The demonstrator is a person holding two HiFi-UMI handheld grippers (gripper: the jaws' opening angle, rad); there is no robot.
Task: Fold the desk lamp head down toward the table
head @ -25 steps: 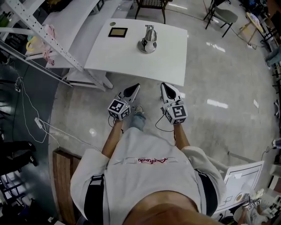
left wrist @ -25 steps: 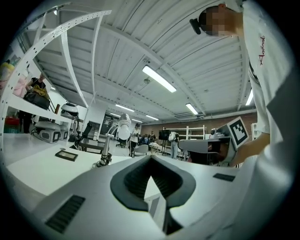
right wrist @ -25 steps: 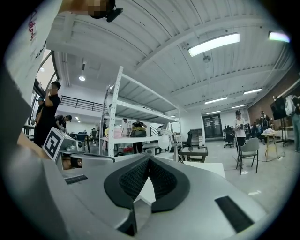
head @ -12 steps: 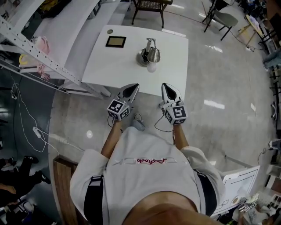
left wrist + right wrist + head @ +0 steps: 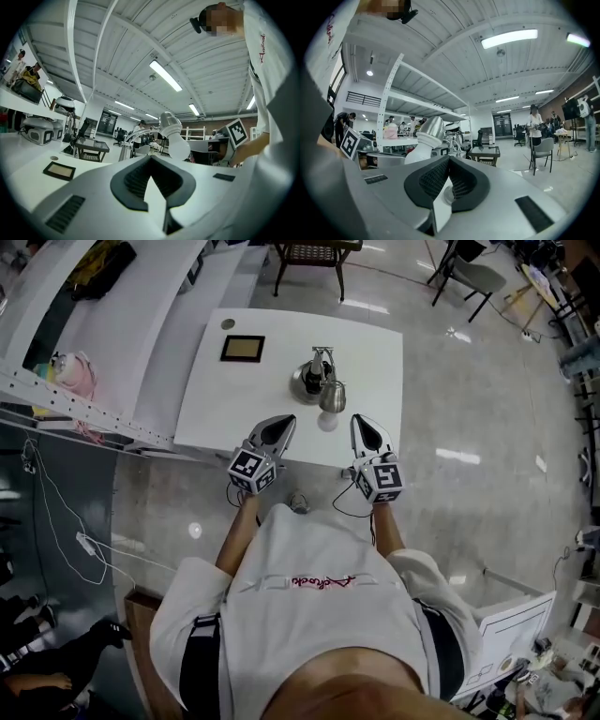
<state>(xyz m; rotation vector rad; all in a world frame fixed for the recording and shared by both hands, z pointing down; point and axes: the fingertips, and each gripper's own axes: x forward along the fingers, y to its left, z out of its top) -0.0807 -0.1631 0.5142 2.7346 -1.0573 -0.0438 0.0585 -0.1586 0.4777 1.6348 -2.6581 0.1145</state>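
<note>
The silver desk lamp [image 5: 319, 381] stands on the white table [image 5: 375, 352]. Its round base is near the table's middle, and its head with a white bulb [image 5: 326, 421] leans toward the near edge. My left gripper [image 5: 280, 421] and right gripper [image 5: 363, 422] reach over that near edge, one on each side of the bulb, both shut and empty. In the left gripper view the lamp head [image 5: 169, 124] rises just past the shut left gripper [image 5: 150, 158], slightly to the right. In the right gripper view the lamp head [image 5: 431, 129] sits up and left of the shut right gripper [image 5: 449, 159].
A dark framed panel [image 5: 243, 349] lies on the table's far left part, with a small round disc [image 5: 228, 323] behind it. White shelving [image 5: 103, 352] runs along the left. A chair [image 5: 309, 254] stands at the table's far end, and a cable [image 5: 66, 512] trails over the floor.
The person has walked up to the table. Both grippers, earlier over the floor short of it, now reach over its near edge beside the lamp. Both stay shut.
</note>
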